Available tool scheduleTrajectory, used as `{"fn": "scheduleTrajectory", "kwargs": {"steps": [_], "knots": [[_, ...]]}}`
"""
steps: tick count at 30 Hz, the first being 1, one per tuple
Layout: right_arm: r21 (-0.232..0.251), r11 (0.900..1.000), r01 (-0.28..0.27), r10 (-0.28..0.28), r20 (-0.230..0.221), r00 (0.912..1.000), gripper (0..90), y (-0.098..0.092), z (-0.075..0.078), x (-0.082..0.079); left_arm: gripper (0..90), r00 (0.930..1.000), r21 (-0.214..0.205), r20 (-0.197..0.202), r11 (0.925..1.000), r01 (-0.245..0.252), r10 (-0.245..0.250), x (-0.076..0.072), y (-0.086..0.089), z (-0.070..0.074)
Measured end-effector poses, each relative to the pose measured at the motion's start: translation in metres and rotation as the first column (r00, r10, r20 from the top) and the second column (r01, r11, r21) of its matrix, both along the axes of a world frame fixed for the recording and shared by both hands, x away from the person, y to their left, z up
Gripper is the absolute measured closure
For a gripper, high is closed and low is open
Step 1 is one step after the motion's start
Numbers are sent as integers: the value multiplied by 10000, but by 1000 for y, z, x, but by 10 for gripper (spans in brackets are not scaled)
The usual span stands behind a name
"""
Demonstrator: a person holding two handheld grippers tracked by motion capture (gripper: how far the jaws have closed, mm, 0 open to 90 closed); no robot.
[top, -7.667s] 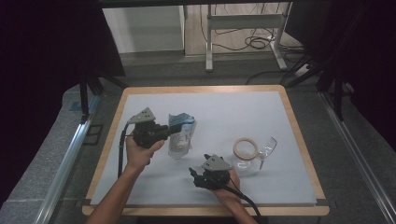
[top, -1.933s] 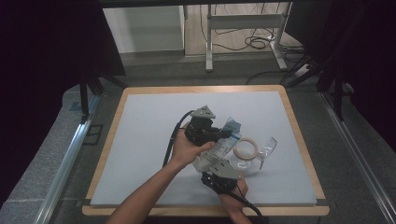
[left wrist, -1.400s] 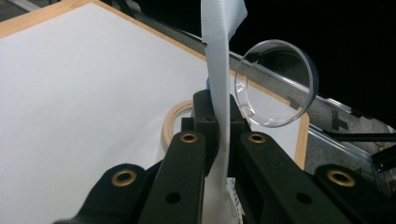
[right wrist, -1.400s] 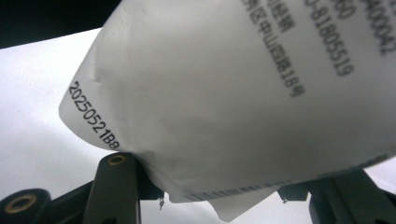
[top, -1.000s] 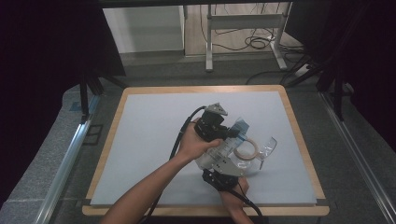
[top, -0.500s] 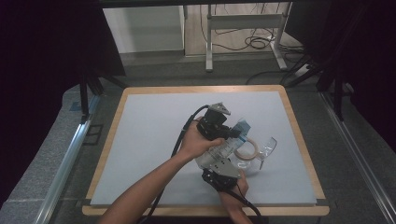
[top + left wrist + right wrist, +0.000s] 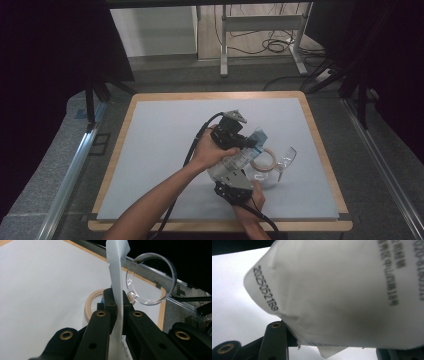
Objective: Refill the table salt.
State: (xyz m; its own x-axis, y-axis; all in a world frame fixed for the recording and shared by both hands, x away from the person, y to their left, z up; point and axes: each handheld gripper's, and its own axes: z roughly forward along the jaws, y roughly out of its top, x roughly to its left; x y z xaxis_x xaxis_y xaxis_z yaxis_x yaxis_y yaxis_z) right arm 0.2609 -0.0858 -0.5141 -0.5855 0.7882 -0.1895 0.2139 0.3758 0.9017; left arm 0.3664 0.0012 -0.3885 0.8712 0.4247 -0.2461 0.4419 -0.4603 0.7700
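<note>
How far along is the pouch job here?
Done: both tongs have the white pouch over the clear bowl. In hand: left tongs pinch its top edge, right tongs grip its body. Left: no opening or contents visible yet.

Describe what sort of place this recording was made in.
Probably a lab recording station: a white work board with a wooden rim, black curtains on both sides, and loose cables on the floor behind.

Left half of table (image 7: 150, 150): bare, open passage.
Far strip: bare.
Right centre: tape ring (image 7: 263, 160) and clear lid (image 7: 286, 159) block, just beside the grippers.
</note>
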Motion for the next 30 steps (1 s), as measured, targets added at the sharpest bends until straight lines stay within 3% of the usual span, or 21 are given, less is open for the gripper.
{"fn": "scheduleTrajectory", "kwargs": {"steps": [2,20,30], "knots": [[-152,9999,-18,19,98,10000,486,2,1,-1,900,10000,37,-18,10000,15,-15,1,-1,0],[622,9980,-71,97,-406,9991,485,-3,6,4,900,9997,523,-53,9984,226,-224,6,-13,3],[713,9974,97,-69,-393,9992,485,-4,9,6,900,9993,702,-83,9968,371,-366,8,-18,7]]}}
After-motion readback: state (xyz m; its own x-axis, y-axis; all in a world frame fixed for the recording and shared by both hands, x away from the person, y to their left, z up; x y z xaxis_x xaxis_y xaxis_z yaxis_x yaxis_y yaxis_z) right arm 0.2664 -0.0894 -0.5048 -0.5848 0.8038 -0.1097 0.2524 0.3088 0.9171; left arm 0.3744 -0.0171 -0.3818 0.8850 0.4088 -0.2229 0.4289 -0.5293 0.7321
